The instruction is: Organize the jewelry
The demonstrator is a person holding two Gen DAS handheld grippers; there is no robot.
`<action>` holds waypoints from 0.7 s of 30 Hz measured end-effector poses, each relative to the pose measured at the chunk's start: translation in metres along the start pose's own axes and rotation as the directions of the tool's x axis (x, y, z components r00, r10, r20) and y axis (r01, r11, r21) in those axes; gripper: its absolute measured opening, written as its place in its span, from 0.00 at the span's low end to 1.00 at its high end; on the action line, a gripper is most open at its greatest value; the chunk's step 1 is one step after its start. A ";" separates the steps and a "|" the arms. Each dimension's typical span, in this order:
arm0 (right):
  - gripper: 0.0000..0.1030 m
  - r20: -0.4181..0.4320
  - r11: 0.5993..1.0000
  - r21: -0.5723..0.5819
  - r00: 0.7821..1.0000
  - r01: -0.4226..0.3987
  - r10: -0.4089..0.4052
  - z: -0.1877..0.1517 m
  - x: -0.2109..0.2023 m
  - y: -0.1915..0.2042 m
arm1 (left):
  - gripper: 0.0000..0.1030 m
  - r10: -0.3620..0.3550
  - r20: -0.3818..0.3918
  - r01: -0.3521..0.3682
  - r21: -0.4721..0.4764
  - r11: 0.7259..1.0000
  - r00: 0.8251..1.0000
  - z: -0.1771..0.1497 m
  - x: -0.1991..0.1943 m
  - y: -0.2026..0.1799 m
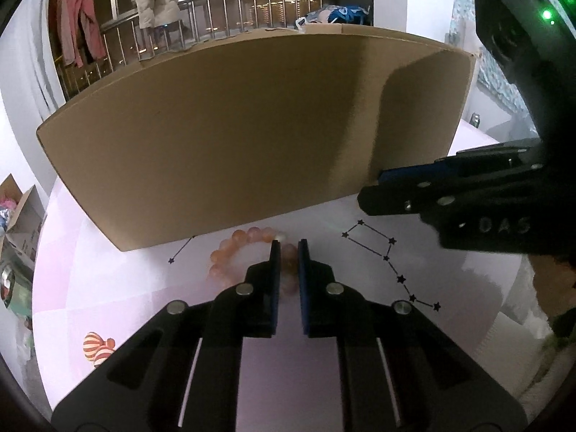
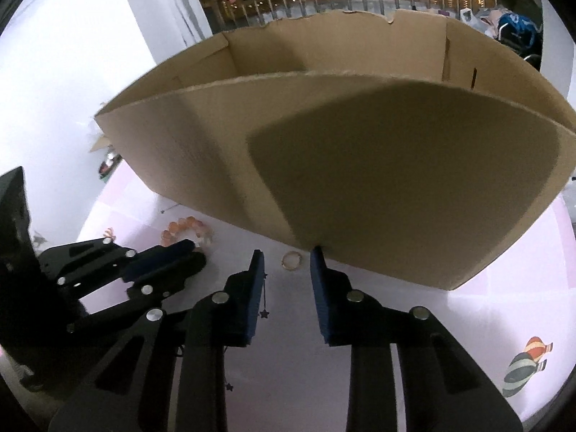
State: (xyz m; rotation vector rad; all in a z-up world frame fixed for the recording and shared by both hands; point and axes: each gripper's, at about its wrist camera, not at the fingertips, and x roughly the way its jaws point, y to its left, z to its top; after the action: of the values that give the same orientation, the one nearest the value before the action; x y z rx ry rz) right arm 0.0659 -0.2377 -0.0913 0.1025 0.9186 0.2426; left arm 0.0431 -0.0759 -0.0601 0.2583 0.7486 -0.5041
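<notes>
A bracelet of orange-pink beads [image 1: 248, 237] lies on the pale pink tablecloth [image 1: 108, 288], close to the front wall of a big open cardboard box [image 1: 216, 136]. My left gripper [image 1: 288, 248] is shut on the bracelet's near side, with beads pinched between its blue pads. The right wrist view shows the same left gripper [image 2: 196, 252] at the bracelet [image 2: 180, 226]. A small gold ring [image 2: 291, 261] lies at the foot of the box [image 2: 360, 180]. My right gripper [image 2: 287, 255] stands open around the ring, its pads apart from it. The right gripper [image 1: 374, 189] shows at the right of the left wrist view.
The tablecloth carries black constellation lines [image 1: 387, 252] and balloon prints [image 2: 527, 363]. A second, smaller carton [image 1: 18, 208] sits off the table's left side. Behind the box are a metal railing [image 1: 216, 10] and hanging clothes [image 1: 79, 21].
</notes>
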 end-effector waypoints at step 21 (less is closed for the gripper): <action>0.11 -0.053 0.967 0.118 0.974 0.225 -0.220 0.011 0.018 0.027 | 0.08 -0.088 0.043 0.091 -0.068 0.994 0.995 -0.009 -0.003 0.013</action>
State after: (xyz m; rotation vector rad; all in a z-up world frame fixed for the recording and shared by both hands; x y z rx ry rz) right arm 0.0808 -0.2069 -0.0929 0.1083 0.9758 -0.0209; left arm 0.0430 -0.0607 -0.0638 0.1499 0.7398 -0.5654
